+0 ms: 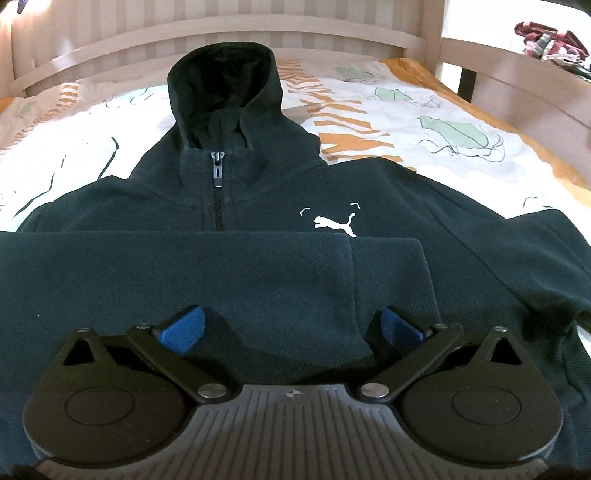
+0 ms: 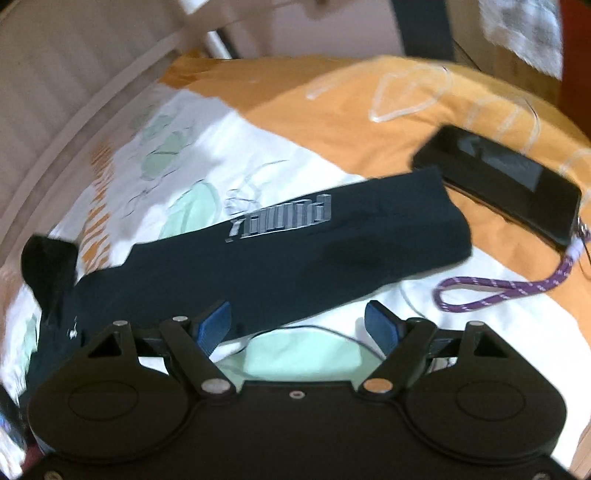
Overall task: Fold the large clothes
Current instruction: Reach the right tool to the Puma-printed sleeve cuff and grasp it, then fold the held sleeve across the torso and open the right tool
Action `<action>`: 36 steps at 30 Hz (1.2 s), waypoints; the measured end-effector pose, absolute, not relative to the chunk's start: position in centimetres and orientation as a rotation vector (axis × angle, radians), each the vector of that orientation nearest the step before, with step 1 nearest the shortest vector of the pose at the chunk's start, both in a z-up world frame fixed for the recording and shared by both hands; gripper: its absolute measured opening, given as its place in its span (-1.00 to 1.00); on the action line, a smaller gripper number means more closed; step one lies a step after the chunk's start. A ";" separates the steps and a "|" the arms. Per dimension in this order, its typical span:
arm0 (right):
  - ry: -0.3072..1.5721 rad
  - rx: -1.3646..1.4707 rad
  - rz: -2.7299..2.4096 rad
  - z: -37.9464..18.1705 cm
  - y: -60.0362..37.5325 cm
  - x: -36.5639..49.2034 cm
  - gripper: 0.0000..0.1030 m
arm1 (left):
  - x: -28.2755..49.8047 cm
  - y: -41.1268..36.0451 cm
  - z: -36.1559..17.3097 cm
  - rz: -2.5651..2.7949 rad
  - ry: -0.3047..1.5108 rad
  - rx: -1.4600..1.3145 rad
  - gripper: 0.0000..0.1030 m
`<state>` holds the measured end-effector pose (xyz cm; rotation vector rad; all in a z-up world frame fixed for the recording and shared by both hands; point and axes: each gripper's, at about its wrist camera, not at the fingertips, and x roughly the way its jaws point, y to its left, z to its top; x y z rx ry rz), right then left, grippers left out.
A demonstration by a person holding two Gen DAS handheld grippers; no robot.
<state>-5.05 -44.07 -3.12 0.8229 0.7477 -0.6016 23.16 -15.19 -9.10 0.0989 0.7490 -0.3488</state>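
- The bed (image 1: pixel 461 110) fills both views, its white sheet printed with orange stripes and pale green shapes, an orange border along its far side and a slatted headboard (image 1: pixel 110 22) behind.
- The dark hooded jacket (image 1: pixel 258 192) lies flat on the bed, front up and zipped, its hood (image 1: pixel 221 85) pointing toward the headboard; one sleeve is already folded across the chest, its cuff end just below the white cat logo (image 1: pixel 334 223).
- The other sleeve (image 2: pixel 295 240) stretches out across the sheet in my right-wrist view, grey lettering on it, its cuff end just beside a black phone (image 2: pixel 498 188).
- A heap of patterned clothes (image 1: pixel 554 40) sits beyond the bed rail, at the upper right of my left-wrist view.
- My left claw (image 1: pixel 291 328) hangs spread just over the folded sleeve; whether its blue pads touch the cloth I cannot tell, and they pinch nothing.
- My right claw (image 2: pixel 297 326) is spread wide as well, empty, with the outstretched sleeve's lower edge by its left pad and bare sheet between the two; this view is blurred.
- The phone lies on the orange border, and a purple braided wrist strap (image 2: pixel 506 286) trails from its end onto the sheet.
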 end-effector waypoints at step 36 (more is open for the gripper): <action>0.619 0.106 0.107 1.1 -15.8 17.8 -0.69 | 25.5 1.2 -5.9 -0.290 0.783 -0.464 1.00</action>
